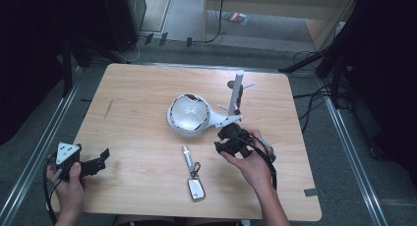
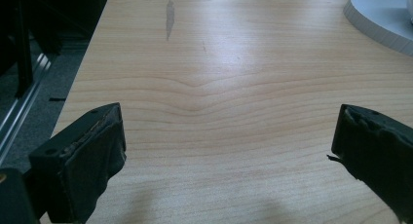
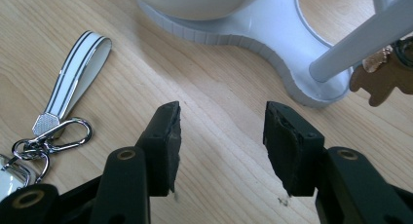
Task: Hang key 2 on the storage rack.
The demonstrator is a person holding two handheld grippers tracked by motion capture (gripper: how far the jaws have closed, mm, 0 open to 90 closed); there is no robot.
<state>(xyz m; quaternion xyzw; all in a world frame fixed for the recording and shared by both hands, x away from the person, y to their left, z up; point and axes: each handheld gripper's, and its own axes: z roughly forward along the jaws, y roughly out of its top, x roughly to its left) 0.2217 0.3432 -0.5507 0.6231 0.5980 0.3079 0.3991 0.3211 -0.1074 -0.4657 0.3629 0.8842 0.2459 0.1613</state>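
Near the lower middle of the high view, a keychain (image 1: pixel 193 174) with a white strap and silver clip lies on the tabletop (image 1: pixel 137 113), just left of the right gripper (image 1: pixel 227 140); no writing on it is readable. Its fingers (image 3: pixel 168 136) stand half open over bare wood, holding nothing, below the white stand (image 1: pixel 189 114). At lower left, the left gripper (image 1: pixel 96 159) gapes wide, empty.

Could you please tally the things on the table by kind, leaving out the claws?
White stand with domed bowl and post: 1
Key ring with white strap, lying on the wood: 1
Brown keychain hanging on the post: 1
Total: 3
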